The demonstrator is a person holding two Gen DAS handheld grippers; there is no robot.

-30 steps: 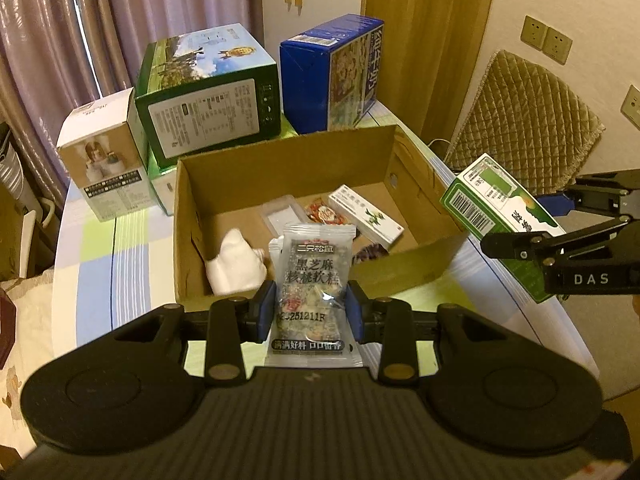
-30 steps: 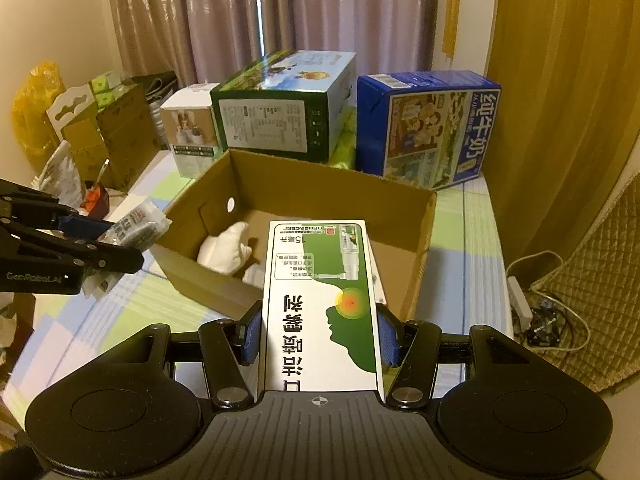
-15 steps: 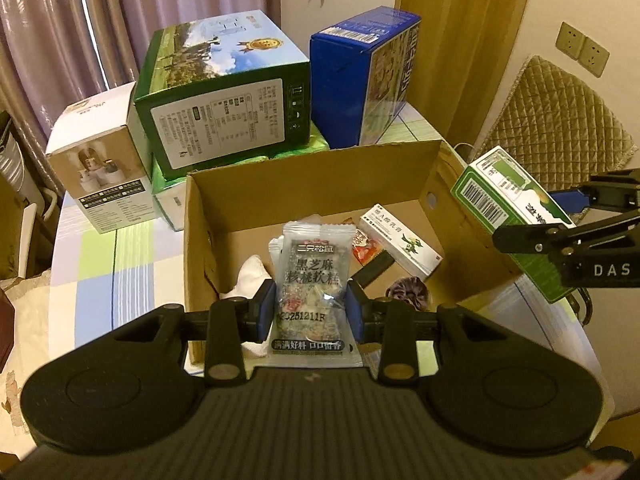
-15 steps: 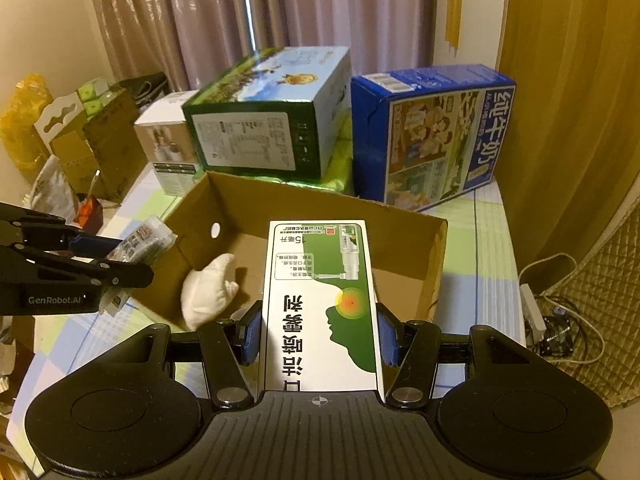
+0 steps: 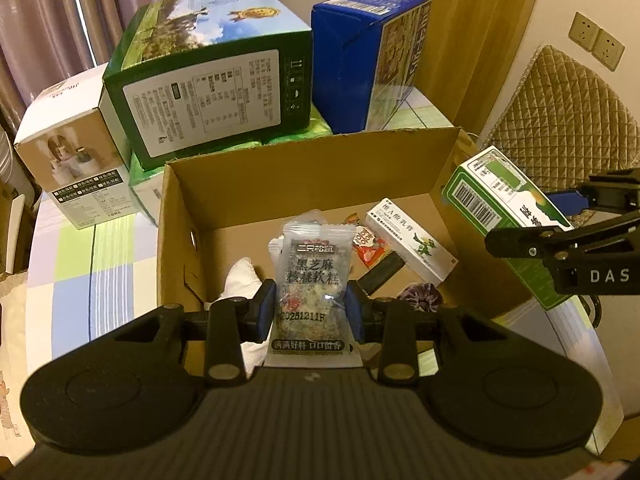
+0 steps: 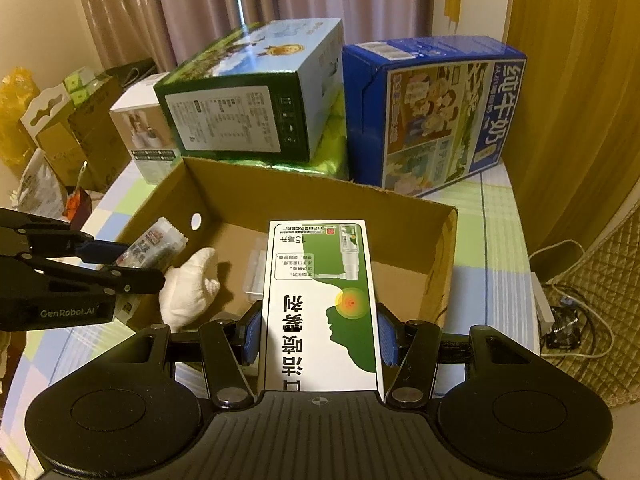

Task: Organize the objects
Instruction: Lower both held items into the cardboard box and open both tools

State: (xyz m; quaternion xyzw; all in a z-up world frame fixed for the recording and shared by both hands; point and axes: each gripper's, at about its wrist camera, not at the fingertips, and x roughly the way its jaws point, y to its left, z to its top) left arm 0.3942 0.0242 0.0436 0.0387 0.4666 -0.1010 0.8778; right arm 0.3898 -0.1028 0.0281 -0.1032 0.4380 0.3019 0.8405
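An open cardboard box (image 5: 304,168) (image 6: 320,200) stands on the table. My left gripper (image 5: 311,312) is shut on a clear snack packet (image 5: 314,280) with dark print, held above the box's near side; the same packet (image 6: 150,248) shows at the left in the right wrist view. My right gripper (image 6: 318,334) is shut on a green and white spray carton (image 6: 320,304) over the box's right part; that carton (image 5: 504,208) appears at the right in the left wrist view. Inside the box lie a white cloth (image 6: 188,284), a white ointment box (image 5: 412,244), a red packet (image 5: 368,244) and a dark purple item (image 5: 422,298).
Behind the cardboard box stand a green carton (image 5: 216,96), a blue milk carton (image 5: 368,64) and a small white box (image 5: 72,152). The table has a checked cloth (image 5: 76,256). A quilted chair back (image 5: 560,120) is at the right, cables (image 6: 568,320) on the floor.
Both grippers have moved forward and are now over the cardboard box, each still holding its item. The boxes behind look closer.
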